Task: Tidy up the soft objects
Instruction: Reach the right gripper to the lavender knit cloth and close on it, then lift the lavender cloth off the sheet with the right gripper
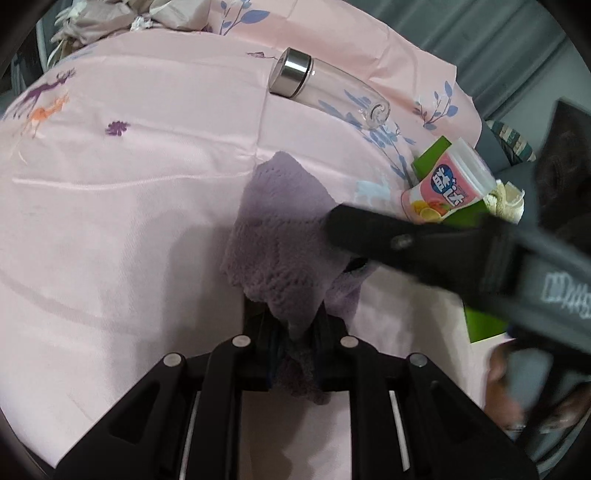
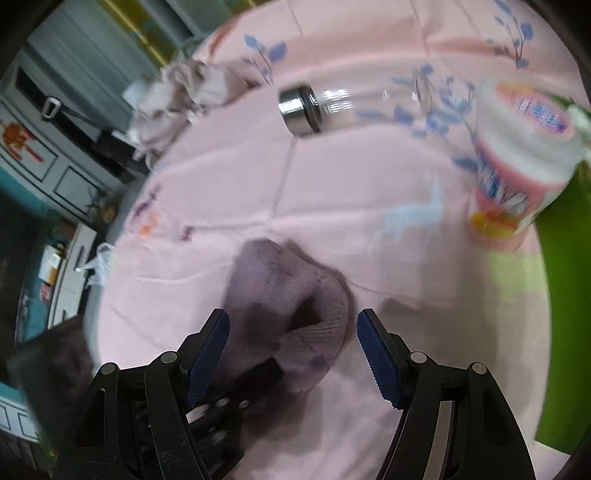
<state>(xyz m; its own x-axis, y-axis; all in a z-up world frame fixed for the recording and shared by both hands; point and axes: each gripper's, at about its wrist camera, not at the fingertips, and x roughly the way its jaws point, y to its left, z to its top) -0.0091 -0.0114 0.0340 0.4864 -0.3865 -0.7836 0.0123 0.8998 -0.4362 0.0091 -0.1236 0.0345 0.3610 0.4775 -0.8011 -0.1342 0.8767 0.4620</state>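
A purple knitted sock (image 1: 280, 236) lies on the pink bedsheet (image 1: 129, 221), one end pinched in my left gripper (image 1: 293, 325), which is shut on it. My right gripper (image 1: 347, 229) reaches in from the right over the sock's far part. In the right wrist view the sock (image 2: 291, 306) sits between my open right gripper (image 2: 291, 347), whose blue pads (image 2: 376, 350) stand wide apart on either side of it. The left gripper's black body (image 2: 236, 395) shows low in that view, under the sock.
A clear glass bottle with a steel cap (image 1: 321, 88) lies on the sheet behind. A pink gum jar (image 1: 450, 184) lies on a green box (image 1: 480, 325) at right. Crumpled beige cloth (image 1: 110, 18) lies at the far left edge. A cabinet (image 2: 55, 147) stands beyond the bed.
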